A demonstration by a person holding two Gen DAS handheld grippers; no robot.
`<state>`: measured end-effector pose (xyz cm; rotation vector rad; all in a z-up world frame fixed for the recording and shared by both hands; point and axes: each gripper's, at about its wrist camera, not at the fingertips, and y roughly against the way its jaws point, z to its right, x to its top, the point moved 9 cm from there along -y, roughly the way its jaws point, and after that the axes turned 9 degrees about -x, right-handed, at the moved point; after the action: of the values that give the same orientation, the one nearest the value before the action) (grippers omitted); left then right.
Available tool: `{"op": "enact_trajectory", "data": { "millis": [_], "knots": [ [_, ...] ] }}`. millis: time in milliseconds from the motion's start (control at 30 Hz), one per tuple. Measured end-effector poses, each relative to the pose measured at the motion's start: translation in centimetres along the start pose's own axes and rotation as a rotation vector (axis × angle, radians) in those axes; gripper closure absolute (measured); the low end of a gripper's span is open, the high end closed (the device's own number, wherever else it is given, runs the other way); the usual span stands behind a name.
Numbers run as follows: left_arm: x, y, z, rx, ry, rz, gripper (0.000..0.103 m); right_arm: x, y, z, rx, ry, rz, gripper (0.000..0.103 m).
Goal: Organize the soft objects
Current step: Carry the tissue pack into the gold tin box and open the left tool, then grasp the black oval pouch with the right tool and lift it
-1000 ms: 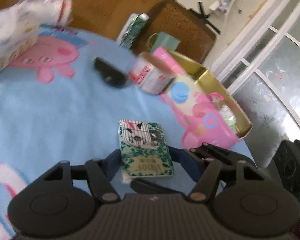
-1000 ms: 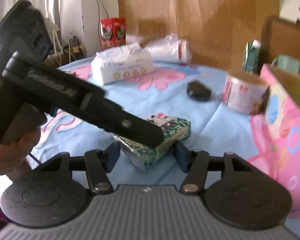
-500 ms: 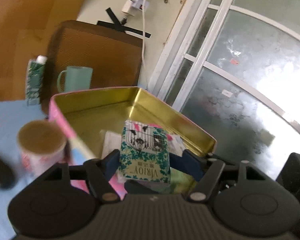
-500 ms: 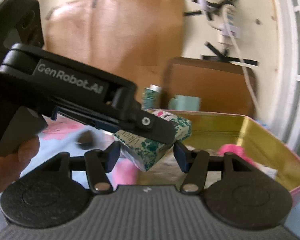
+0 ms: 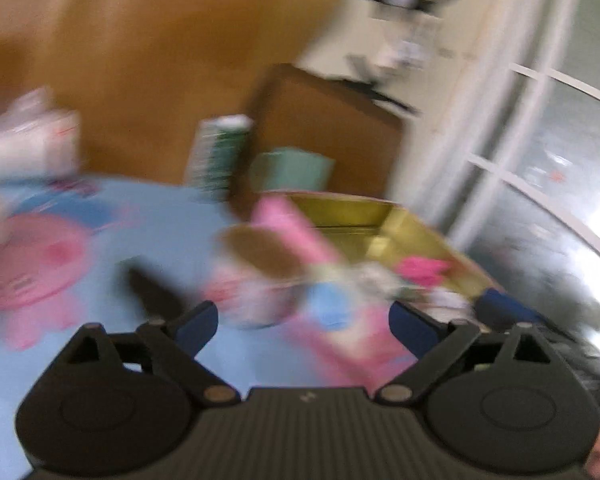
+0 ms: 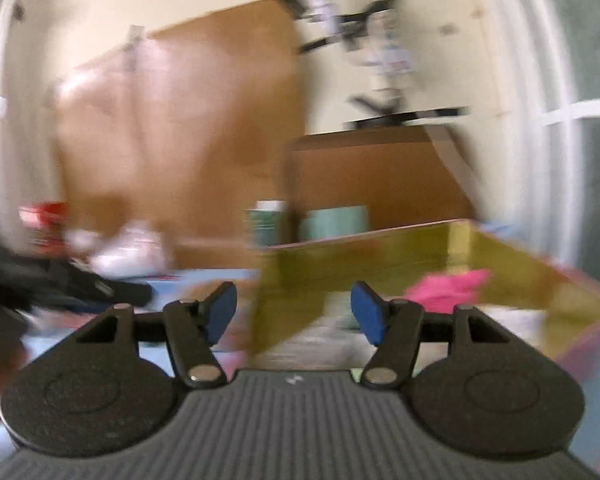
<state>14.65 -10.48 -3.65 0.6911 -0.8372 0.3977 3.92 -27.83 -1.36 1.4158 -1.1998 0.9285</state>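
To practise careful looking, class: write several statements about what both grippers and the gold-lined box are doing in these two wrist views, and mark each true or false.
1. The left gripper is shut on a tissue pack. False: its jaws stand apart with nothing between them.
2. The right gripper is open. True.
3. The gold-lined box has a closed lid. False: it is open on top.
4. Something pink lies inside the box. True.
5. A pale green cup stands behind the box. True.
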Motion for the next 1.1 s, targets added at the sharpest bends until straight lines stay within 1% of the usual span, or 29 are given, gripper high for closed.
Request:
{"op": "enact_trajectory", "data": {
  "millis": [67, 133, 167, 267, 333, 367, 433, 567, 633, 733, 833, 900, 1033, 1067, 1100],
  "knots": [
    [-0.3, 1.9, -4.0, 0.072, 0.079, 0.02, 0.009, -0.2, -0.5, -3.1, 0.118, 0.001, -0.034, 0.049],
    [-0.7, 3.5, -7.3, 0.143, 0.139, 0.046, 0.01, -1.1, -1.7, -6.5, 0.208, 0.043, -0.09, 0.052],
    [-0.8, 4.5, -9.0, 0.175, 0.167, 0.063, 0.01, -1.6, -2.5, -7.9, 0.229, 0.068, -0.116, 0.052],
    [-1.4, 6.6, -12.2, 0.232, 0.218, 0.104, 0.01, -2.6, -5.3, -11.8, 0.276, 0.135, -0.175, 0.053],
    [-1.9, 7.3, -13.4, 0.249, 0.226, 0.123, 0.01, -2.9, -7.8, -13.7, 0.274, 0.184, -0.202, 0.053],
    [-2.0, 7.4, -13.6, 0.243, 0.215, 0.14, 0.012, -3.3, -9.0, -14.5, 0.266, 0.221, -0.216, 0.053],
    [-2.0, 7.9, -13.3, 0.213, 0.211, 0.165, 0.012, -4.1, -10.9, -15.9, 0.248, 0.288, -0.241, 0.053],
    [-1.8, 8.1, -12.5, 0.17, 0.175, 0.192, 0.012, -5.4, -13.9, -16.9, 0.207, 0.391, -0.282, 0.053],
    [-1.7, 8.2, -12.2, 0.162, 0.168, 0.204, 0.012, -5.7, -14.8, -17.4, 0.192, 0.438, -0.29, 0.053],
    [-1.7, 8.4, -12.2, 0.152, 0.169, 0.22, 0.012, -5.8, -16.5, -18.4, 0.171, 0.498, -0.326, 0.053],
    [-1.7, 8.7, -12.3, 0.144, 0.179, 0.237, 0.011, -6.2, -18.0, -19.0, 0.146, 0.579, -0.384, 0.051],
    [-1.7, 8.8, -12.4, 0.139, 0.187, 0.243, 0.01, -6.1, -18.6, -19.2, 0.154, 0.591, -0.413, 0.052],
    [-1.7, 8.9, -12.5, 0.135, 0.193, 0.25, 0.009, -5.9, -19.4, -19.0, 0.193, 0.581, -0.513, 0.05],
    [-1.7, 8.9, -12.4, 0.136, 0.192, 0.25, 0.009, -5.9, -19.4, -18.9, 0.2, 0.581, -0.533, 0.052],
    [-1.7, 8.9, -12.4, 0.137, 0.19, 0.251, 0.009, -5.9, -19.4, -19.0, 0.208, 0.586, -0.546, 0.055]
  ]
}}
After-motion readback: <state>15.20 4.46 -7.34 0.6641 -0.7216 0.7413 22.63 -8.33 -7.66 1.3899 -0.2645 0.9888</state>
